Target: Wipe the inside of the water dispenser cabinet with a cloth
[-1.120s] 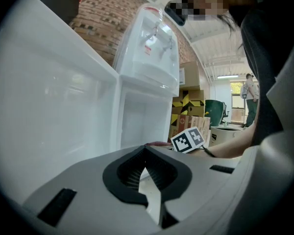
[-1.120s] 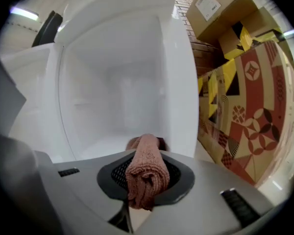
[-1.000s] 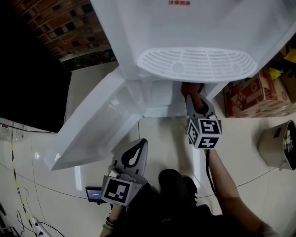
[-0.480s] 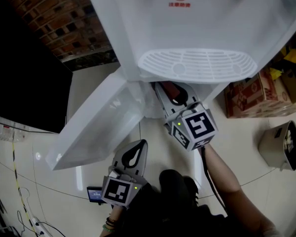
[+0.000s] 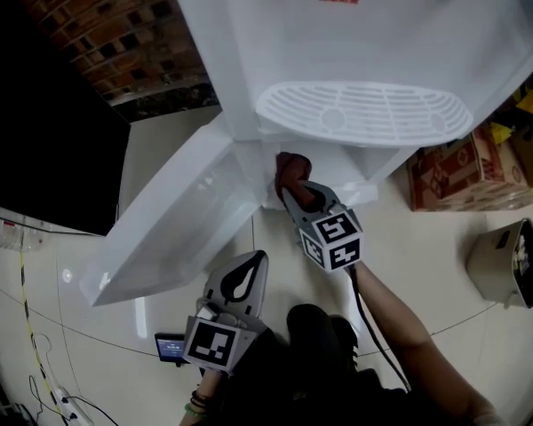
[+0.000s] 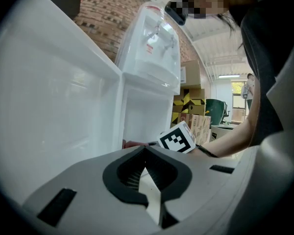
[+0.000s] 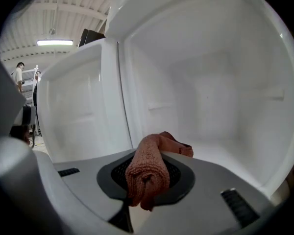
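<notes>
The white water dispenser [image 5: 355,34] stands ahead with its cabinet door [image 5: 173,224] swung open to the left. My right gripper [image 5: 295,187] reaches into the left front of the cabinet opening, shut on a reddish-brown cloth [image 5: 290,166]. In the right gripper view the rolled cloth [image 7: 148,170] sticks out of the right gripper [image 7: 152,153], with the white cabinet interior [image 7: 215,97] and the door's inner side [image 7: 73,111] behind it. My left gripper [image 5: 253,260] hangs low near the person's body, shut and empty; the left gripper [image 6: 146,151] points toward the cabinet.
The drip tray [image 5: 364,114] overhangs the cabinet opening. Cardboard boxes [image 5: 453,171] stand right of the dispenser, and a beige bin [image 5: 506,260] sits on the tiled floor further right. A brick wall [image 5: 115,34] and a black panel [image 5: 35,149] are at the left. Cables [image 5: 27,327] lie at lower left.
My right gripper carried the cloth from the cabinet's right side across to its left side, then drew back a little toward the opening's front. The left gripper stayed put.
</notes>
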